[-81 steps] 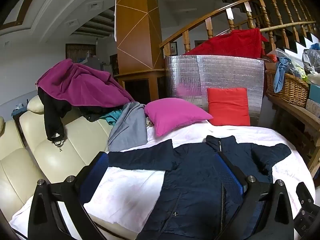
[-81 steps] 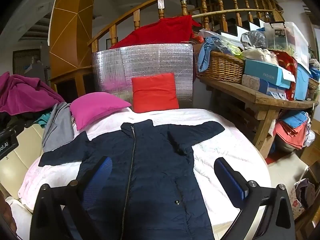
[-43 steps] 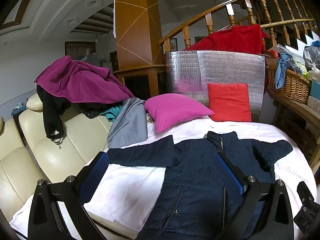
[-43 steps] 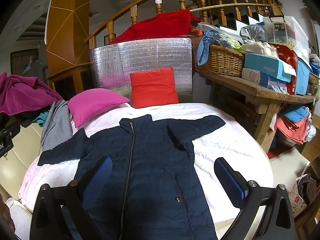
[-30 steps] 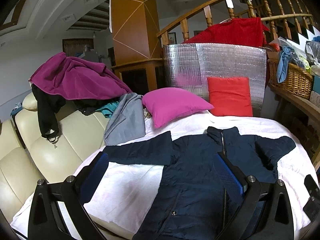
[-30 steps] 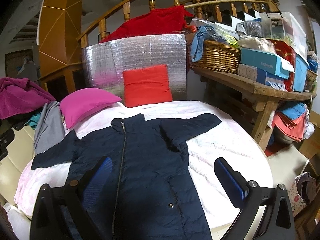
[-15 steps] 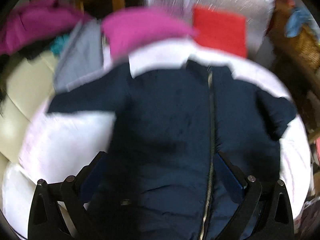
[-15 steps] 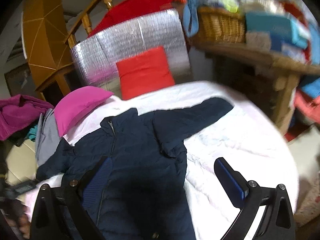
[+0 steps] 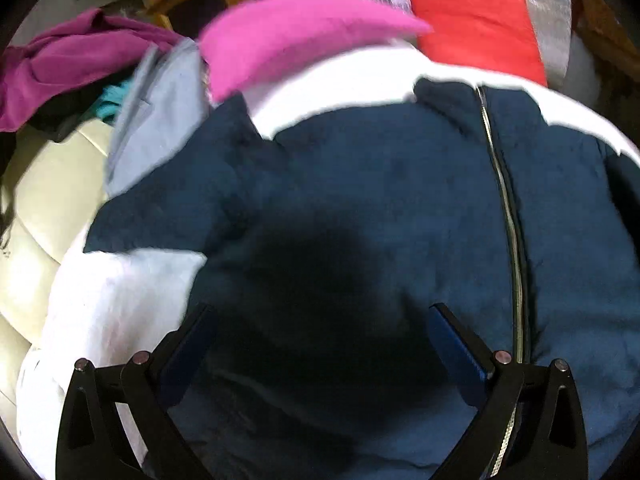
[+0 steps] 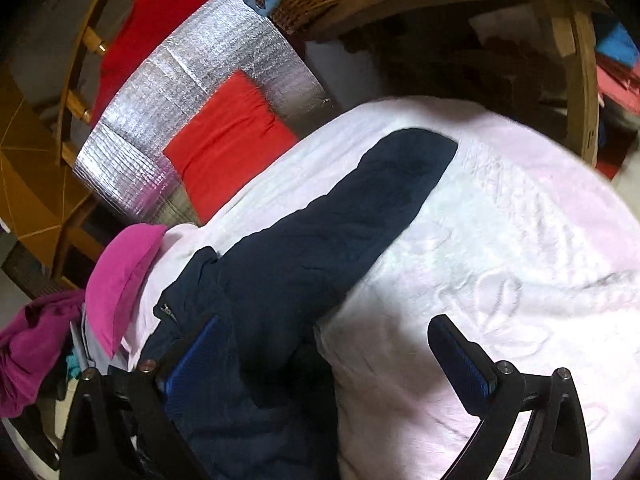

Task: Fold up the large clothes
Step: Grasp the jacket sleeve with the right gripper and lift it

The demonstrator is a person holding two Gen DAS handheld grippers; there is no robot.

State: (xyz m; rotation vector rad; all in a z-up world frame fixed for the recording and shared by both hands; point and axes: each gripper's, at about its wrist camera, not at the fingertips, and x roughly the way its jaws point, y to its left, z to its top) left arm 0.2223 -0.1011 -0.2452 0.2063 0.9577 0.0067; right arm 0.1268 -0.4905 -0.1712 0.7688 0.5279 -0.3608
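Note:
A navy padded jacket (image 9: 380, 200) lies flat, zipped, on a white-pink quilt (image 9: 112, 300), both sleeves spread out. My left gripper (image 9: 320, 344) is open and hovers close over the jacket's left chest, its shadow on the fabric. In the right wrist view the jacket's right sleeve (image 10: 360, 208) stretches away across the quilt (image 10: 500, 260). My right gripper (image 10: 324, 356) is open over the sleeve's underarm edge, one finger above the jacket, the other above the quilt.
A pink pillow (image 9: 300, 36) and red cushion (image 9: 476, 28) lie at the far side before a silver foil board (image 10: 200, 92). Grey and magenta clothes (image 9: 72, 64) pile on a cream sofa (image 9: 44, 188) at left. A wooden shelf (image 10: 560, 40) with basket stands at right.
Both grippers dropped from a high, level view down close over the jacket. The left went toward the left chest, the right swung toward the right sleeve. Both stay open.

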